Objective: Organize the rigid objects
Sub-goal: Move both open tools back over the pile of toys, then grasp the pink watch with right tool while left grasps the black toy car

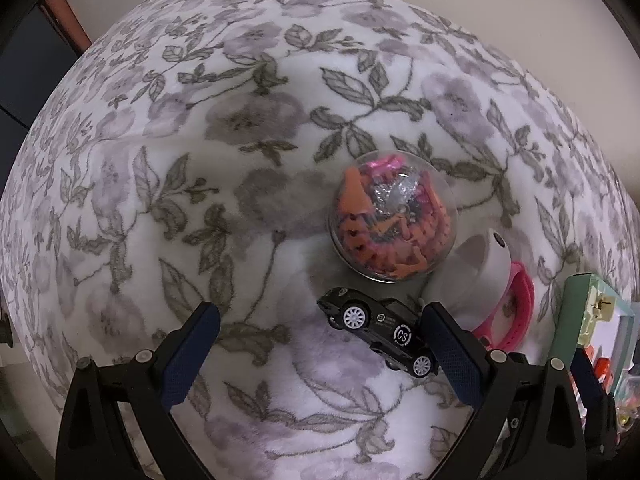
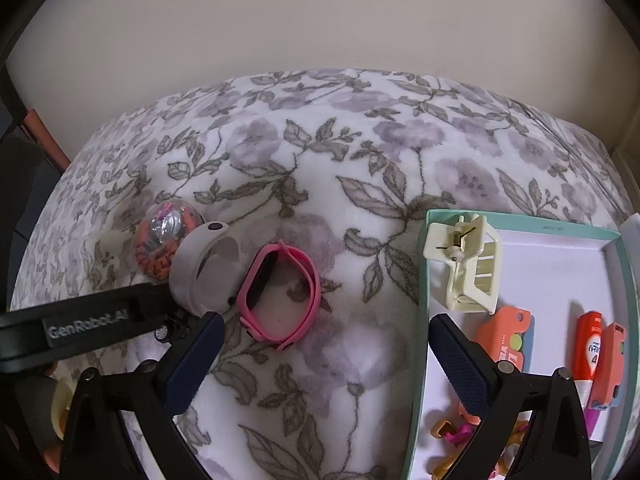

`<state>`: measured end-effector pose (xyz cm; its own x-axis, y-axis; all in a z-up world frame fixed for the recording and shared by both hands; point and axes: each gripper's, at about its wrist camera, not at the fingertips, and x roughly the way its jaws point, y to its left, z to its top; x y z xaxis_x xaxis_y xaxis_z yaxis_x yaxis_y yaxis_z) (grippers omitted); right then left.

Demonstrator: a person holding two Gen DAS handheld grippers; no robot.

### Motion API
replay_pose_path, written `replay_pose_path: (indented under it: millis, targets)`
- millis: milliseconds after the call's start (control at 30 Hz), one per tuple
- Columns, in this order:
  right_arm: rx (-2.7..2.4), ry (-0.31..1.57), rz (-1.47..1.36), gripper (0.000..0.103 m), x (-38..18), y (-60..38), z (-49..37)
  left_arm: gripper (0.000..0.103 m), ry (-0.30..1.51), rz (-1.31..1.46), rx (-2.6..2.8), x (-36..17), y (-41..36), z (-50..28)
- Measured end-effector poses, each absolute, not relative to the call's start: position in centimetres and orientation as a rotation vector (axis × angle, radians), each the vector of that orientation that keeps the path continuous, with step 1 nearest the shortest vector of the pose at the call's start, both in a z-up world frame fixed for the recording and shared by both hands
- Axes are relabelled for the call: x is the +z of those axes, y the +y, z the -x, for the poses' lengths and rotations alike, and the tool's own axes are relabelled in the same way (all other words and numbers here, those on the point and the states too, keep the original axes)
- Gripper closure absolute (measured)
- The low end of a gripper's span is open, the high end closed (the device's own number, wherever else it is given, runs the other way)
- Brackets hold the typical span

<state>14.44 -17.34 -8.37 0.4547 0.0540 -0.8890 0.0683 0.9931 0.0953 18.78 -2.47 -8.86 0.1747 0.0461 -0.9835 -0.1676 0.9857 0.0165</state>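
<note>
The toy car [image 1: 380, 330] lies on the floral blanket [image 1: 240, 120], just inside the right-hand finger of the left gripper [image 1: 320, 344], nose angled up and away. It is black and glossy, with white spoked wheels and a round "CS" badge on its flank. It is small, hard and likely to roll.

The left gripper stands wide open and holds nothing. The car sits off centre, against one finger rather than midway. To take it well, the gripper should shift right so the car lies between both fingers, then close across the body and not across the wheels, since the soft blanket gives under pressure.

Just beyond the car is a clear ball [image 1: 392, 220] filled with orange and pink pieces. To its right lies a white band-like item [image 2: 208, 268], and beside that a pink watch [image 2: 280, 292]. Whether the white item touches the car cannot be told, as the finger hides that spot.

The right gripper [image 2: 326, 346] is also open and empty, hovering over the blanket near the edge of a teal box [image 2: 520, 224]. The box already holds a cream hair clip [image 2: 468, 268], an orange case [image 2: 504, 336] and a red tube [image 2: 590, 344]. It is judged to be the destination for the loose items.
</note>
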Motion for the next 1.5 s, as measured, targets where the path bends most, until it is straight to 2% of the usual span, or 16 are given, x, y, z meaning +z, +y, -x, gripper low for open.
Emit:
replay_pose_path:
  millis: [867, 933, 1067, 1167, 1500]
  targets:
    - [-0.001, 1.113, -0.030, 0.001, -8.3, -17.2, -14.3, 0.002, 1.407, 0.020, 0.094, -8.9, -5.7, -17.4]
    - [0.007, 1.102, -0.041, 0.007, -8.2, -17.1, -14.3, 0.002, 1.408, 0.026, 0.101, -8.8, -5.7, -17.4]
    - [-0.007, 1.091, -0.011, 0.008, -8.4, -16.7, -14.3, 0.003, 1.426, 0.066, 0.085, -9.2, -5.4, -17.5]
    - [-0.015, 1.084, -0.001, 0.013, -8.3, -16.9, -14.3, 0.004, 1.427, 0.080, 0.085, -9.3, -5.3, -17.5]
    - [0.010, 1.031, 0.056, 0.017, -7.0, -15.8, -14.1, 0.008, 1.426, 0.106, 0.092, -9.5, -5.3, -18.0]
